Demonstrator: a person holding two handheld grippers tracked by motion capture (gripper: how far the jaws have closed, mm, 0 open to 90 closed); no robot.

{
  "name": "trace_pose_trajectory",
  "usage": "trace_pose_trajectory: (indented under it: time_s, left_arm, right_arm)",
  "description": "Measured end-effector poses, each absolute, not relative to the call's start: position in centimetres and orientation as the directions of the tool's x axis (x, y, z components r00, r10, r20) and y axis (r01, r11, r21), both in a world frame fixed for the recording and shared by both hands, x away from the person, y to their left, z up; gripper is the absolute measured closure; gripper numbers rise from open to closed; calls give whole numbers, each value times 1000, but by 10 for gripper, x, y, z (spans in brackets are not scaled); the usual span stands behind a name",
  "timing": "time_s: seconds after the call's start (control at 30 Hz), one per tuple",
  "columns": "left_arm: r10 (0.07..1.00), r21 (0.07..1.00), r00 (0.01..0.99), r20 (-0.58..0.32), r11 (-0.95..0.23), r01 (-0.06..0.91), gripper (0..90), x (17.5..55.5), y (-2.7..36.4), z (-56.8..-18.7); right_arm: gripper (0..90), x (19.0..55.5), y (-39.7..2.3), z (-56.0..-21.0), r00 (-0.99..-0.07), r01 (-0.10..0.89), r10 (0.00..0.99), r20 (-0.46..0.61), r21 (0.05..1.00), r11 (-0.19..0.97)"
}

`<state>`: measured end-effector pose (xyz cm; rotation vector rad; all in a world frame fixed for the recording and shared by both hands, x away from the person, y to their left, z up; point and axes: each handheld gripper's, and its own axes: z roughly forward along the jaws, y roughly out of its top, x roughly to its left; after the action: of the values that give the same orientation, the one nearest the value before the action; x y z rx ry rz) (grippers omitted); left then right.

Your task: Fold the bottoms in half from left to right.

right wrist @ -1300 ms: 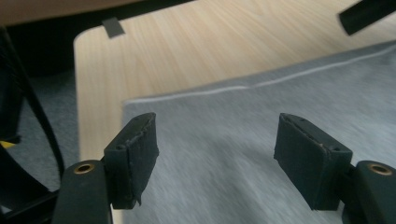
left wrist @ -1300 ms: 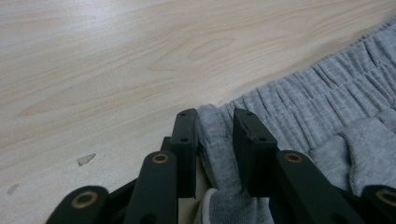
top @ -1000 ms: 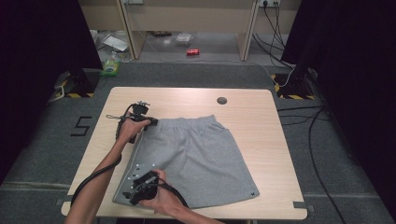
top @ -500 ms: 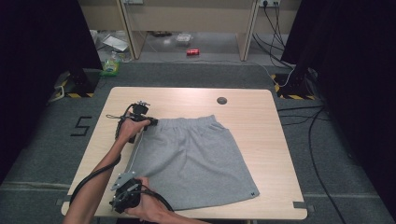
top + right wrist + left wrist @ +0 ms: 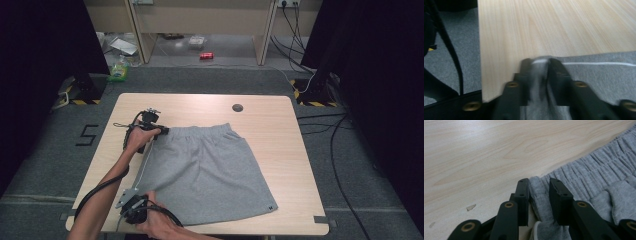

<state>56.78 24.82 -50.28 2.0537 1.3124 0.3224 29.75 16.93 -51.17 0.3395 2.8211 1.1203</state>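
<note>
1. The grey shorts (image 5: 210, 172) lie flat on the desk (image 5: 280, 125), waistband toward the far edge and hem toward the person.
2. The left tool (image 5: 161, 131) sits at the far left corner of the shorts, at the end of the waistband.
3. In the left gripper view, the left tool (image 5: 538, 192) has its jaws clamped on a bunched fold of the gathered waistband (image 5: 584, 172); the cloth fills the gap between the pads.
4. The rest of the waistband runs away to the right of that tool in its own view, and bare desk (image 5: 486, 152) lies ahead and to the left of it.
5. The right tool (image 5: 134, 209) is at the near left corner of the shorts, close to the desk's near edge, with the hand (image 5: 159, 225) behind it.
6. In the right gripper view, the right tool (image 5: 539, 65) has just been closing, and its jaws now stand together on the hem corner, with grey cloth and a pale edge (image 5: 596, 63) between them; this view is blurred.
7. From that tool the hem runs off to the right in its own view, with bare desk ahead and the floor (image 5: 464, 37) to its left.
8. The left side edge of the shorts stretches straight between the two tools.
9. A small dark label (image 5: 270, 206) sits at the hem corner well apart from both tools.
</note>
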Motion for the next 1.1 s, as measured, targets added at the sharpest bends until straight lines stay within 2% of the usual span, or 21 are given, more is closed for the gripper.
trace_pose_trajectory:
  time_s: [0.1, 0.17, 0.2, 0.3, 0.53, 0.9, 1.1]
  left_arm:
    - [877, 651, 455, -156, -255, 715, 691, 568, 249, -503]
    - [877, 656, 458, -145, -262, 708, 706, 567, 248, -503]
    - [875, 661, 465, -136, -270, 701, 722, 566, 247, -502]
    - [875, 671, 465, -134, -265, 692, 806, 565, 244, -495]
    - [880, 684, 457, -132, -253, 684, 820, 565, 236, -473]
    - [875, 711, 476, -90, -278, 646, 825, 563, 202, -422]
    - [861, 709, 503, -74, -309, 634, 827, 564, 167, -401]
  right_arm:
    - [828, 301, 166, -513, -971, 187, 237, 26, 698, 691]
    - [838, 304, 161, -513, -966, 225, 250, 67, 700, 678]
    - [839, 306, 160, -513, -968, 213, 242, 61, 706, 675]
    - [842, 307, 152, -509, -967, 224, 243, 77, 712, 666]
    - [844, 306, 122, -494, -961, 231, 266, 73, 741, 630]
    - [847, 305, 39, -452, -926, 301, 351, 140, 835, 461]
    - [847, 302, -22, -434, -885, 345, 429, 179, 872, 349]
